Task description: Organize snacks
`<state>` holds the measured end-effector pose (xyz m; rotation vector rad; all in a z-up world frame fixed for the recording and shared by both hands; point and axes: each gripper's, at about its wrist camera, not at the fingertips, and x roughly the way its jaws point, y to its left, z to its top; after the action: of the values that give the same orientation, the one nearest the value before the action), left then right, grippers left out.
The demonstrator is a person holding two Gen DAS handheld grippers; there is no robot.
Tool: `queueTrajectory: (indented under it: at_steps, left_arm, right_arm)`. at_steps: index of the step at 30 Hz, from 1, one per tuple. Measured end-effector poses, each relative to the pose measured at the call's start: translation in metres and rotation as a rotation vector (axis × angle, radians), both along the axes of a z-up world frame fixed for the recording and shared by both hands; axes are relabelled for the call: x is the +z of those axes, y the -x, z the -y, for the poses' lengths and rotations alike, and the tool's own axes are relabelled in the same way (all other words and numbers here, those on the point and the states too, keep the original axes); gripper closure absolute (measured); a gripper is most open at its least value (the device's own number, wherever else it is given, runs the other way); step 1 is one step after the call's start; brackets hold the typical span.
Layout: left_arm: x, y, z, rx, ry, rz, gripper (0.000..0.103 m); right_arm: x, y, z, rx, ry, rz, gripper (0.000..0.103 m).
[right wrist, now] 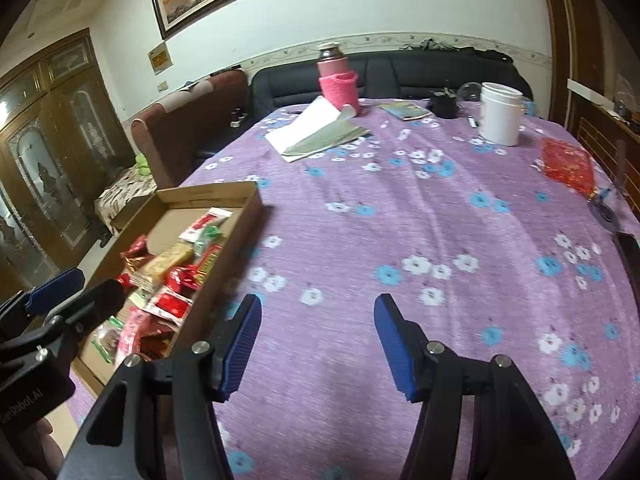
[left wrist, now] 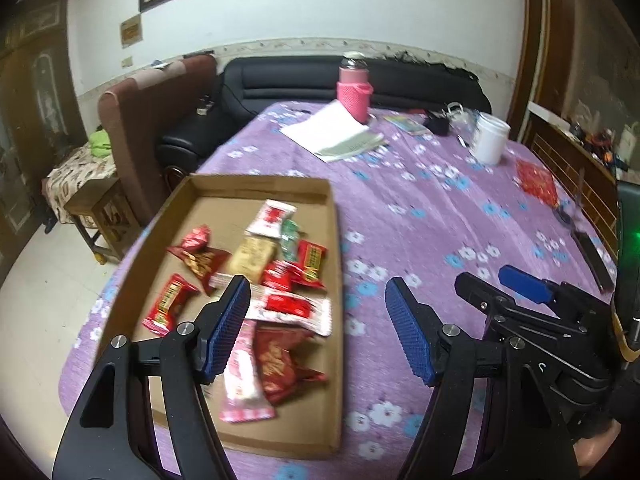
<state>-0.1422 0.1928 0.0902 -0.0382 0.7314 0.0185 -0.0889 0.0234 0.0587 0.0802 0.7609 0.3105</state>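
A shallow cardboard box (left wrist: 256,182) lies on the left side of a table covered with a purple flowered cloth (left wrist: 420,220). In the box sits a loose heap of several snack packets (left wrist: 276,280), red, white, green and beige. My left gripper (left wrist: 318,292) hovers open over the box's right wall, with nothing between its blue pads. My right gripper (right wrist: 318,308) stands open over bare cloth to the right of the box (right wrist: 208,192), also holding nothing. The snack packets (right wrist: 172,276) show in that view too, with the left gripper's fingers (right wrist: 60,288) beside them.
At the far side of the table stand a pink sleeved bottle (left wrist: 354,92), a white jar (left wrist: 490,138) and a stack of papers (left wrist: 332,132). A red patterned bag (left wrist: 536,182) lies near the right edge. A black sofa and a brown armchair stand beyond the table.
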Motion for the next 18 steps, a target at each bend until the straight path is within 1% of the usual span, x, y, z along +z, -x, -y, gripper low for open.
queueTrajectory:
  at_steps: [8,18]
  left_arm:
    - [-0.005,-0.001,0.023,-0.027,-0.024,-0.028,0.032]
    - [-0.014,-0.005,0.023,-0.029,-0.004,-0.061,0.032]
  right_arm:
    - [-0.01,0.005,0.014,-0.006,-0.011,-0.023,0.041]
    - [-0.016,0.007,0.009,0.008,0.001,-0.042,0.041]
